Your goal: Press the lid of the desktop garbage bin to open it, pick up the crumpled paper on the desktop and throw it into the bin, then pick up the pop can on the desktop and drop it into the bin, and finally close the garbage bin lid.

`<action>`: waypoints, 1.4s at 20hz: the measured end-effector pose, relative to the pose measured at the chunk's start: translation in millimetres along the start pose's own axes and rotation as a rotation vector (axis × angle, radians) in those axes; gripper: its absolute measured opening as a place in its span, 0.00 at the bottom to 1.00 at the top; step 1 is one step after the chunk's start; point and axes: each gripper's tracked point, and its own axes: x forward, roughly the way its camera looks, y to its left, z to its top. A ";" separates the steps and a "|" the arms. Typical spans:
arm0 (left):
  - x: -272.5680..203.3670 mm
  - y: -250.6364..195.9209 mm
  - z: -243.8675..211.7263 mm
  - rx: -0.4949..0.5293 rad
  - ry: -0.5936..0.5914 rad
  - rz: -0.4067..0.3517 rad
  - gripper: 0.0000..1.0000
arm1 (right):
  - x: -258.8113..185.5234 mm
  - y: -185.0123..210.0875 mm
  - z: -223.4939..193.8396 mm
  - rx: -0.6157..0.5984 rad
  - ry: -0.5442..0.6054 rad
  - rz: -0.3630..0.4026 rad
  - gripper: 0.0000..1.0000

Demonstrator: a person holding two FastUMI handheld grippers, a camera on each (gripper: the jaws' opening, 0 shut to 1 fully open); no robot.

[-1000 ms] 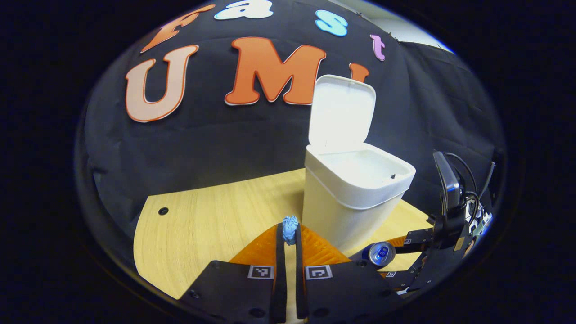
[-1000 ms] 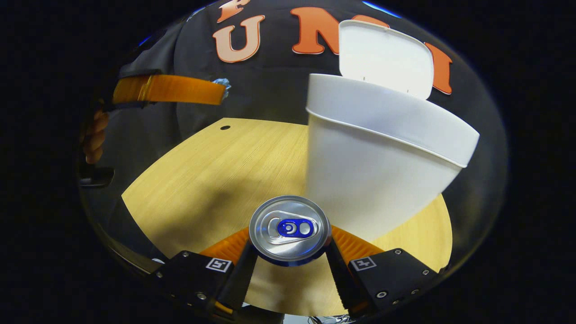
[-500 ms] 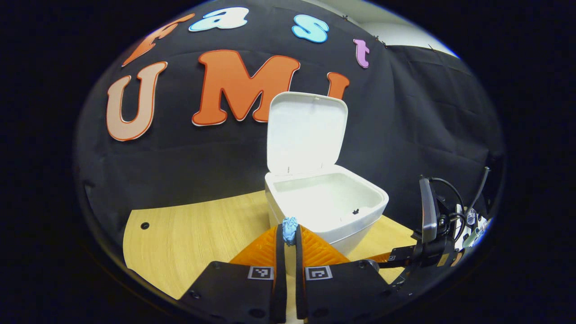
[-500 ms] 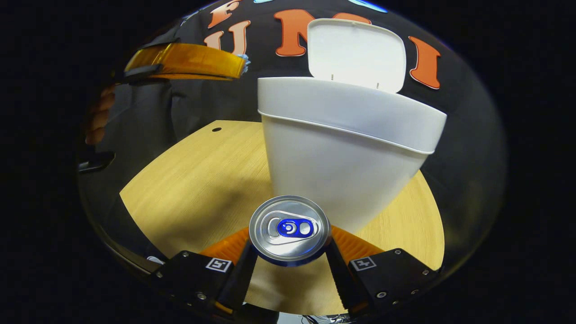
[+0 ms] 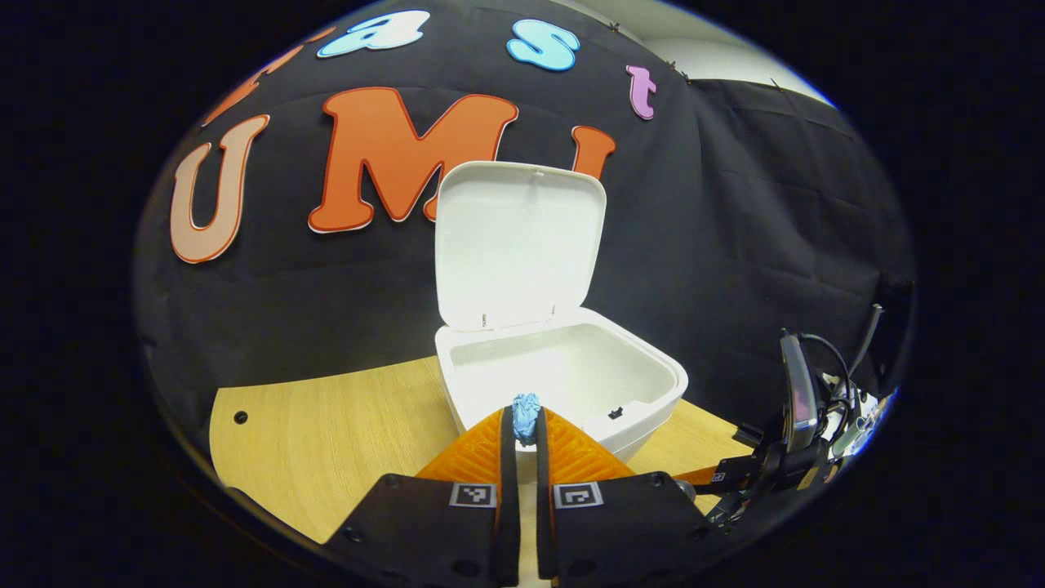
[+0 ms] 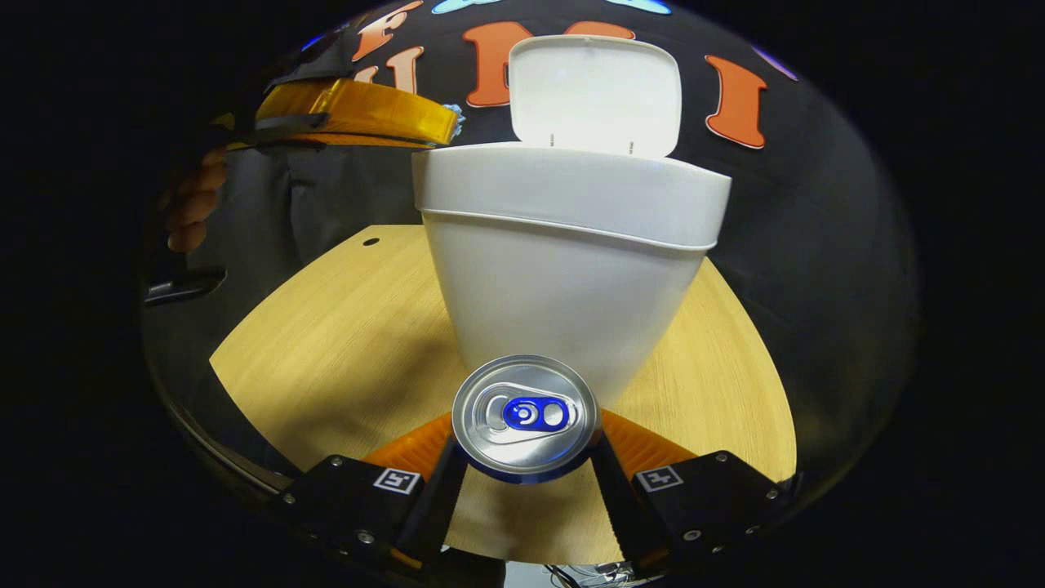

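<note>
**Commentator one:** Now, start at the left gripper (image 5: pixel 522 433): its two fingers are pinched nearly together, and clamped between their tips is the small blue wad of crumpled paper (image 5: pixel 526 415). In the left gripper view that wad sits right at the near rim of the white plastic desktop garbage bin (image 5: pixel 563 384), at the edge of the open mouth.

**Commentator two:** And the bin's white hinged lid (image 5: pixel 516 241) stands upright at the back, so the opening part shows as done. The inside that is visible looks bare and white, though the bottom is hidden.

**Commentator one:** Over to the right gripper (image 6: pixel 522 457). Its fingers are spread to a can's width and press on both sides of the silver aluminium pop can with the blue pull tab (image 6: pixel 526 416), held low in front of the bin's wall, above the pale wooden tabletop (image 6: pixel 343 327).

**Commentator two:** In that same view the left gripper is level with the bin's rim, a person's hand (image 6: pixel 192 214) behind it.

**Commentator one:** So, by the look of it: lid open, paper gripped and poised at the rim, can gripped and waiting.

**Commentator two:** Left to go, judging from this: release the paper inside, drop the can in after it, then press the lid shut.
</note>
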 end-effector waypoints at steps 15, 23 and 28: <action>14.6 2.7 -2.1 0.022 0.032 -0.035 0.24 | -39.1 -45.8 50.4 0.056 -0.101 -0.133 0.81; 7.7 3.0 1.5 0.067 0.003 -0.046 0.52 | -83.0 -66.8 104.3 0.022 -0.174 -0.170 0.80; 4.7 8.7 4.5 0.053 -0.014 -0.024 0.66 | -97.3 -72.0 144.1 0.004 -0.261 -0.184 0.75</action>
